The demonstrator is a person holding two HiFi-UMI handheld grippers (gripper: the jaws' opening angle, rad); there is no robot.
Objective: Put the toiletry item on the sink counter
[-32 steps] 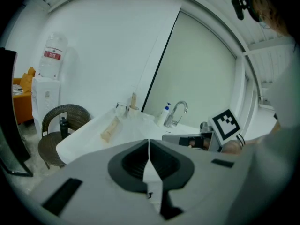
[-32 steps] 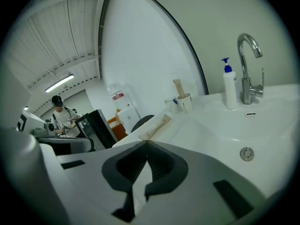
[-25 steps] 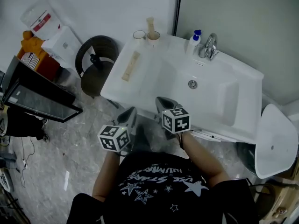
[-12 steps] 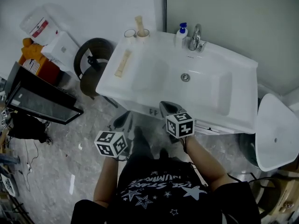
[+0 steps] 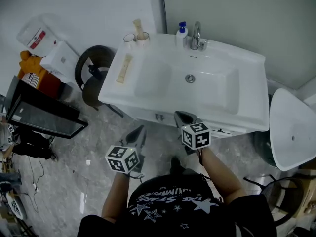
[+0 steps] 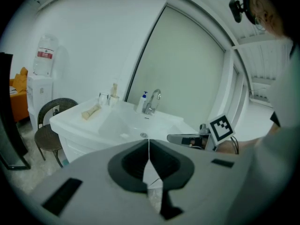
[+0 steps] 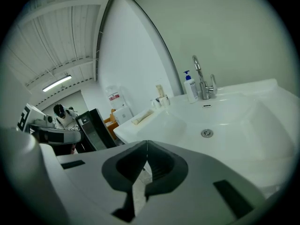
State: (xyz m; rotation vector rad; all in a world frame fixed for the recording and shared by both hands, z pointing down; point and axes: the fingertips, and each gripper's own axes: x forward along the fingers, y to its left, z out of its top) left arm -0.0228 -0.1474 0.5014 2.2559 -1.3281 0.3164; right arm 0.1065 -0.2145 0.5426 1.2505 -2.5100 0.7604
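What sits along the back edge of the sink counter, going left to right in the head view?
clear glass → cup holding a beige stick → blue-capped pump bottle → faucet

1 sink [image 5: 232,65] | 1 faucet [image 5: 196,32] | 2 cups [image 5: 129,37] [image 5: 143,39] | 1 pump bottle [image 5: 181,34]

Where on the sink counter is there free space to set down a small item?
The ledge right of the basin, up to the sink counter edge, is bare. On the left ledge only the front corner, before the lying beige oblong item, is free. The back rim is crowded: two cups, pump bottle, faucet.
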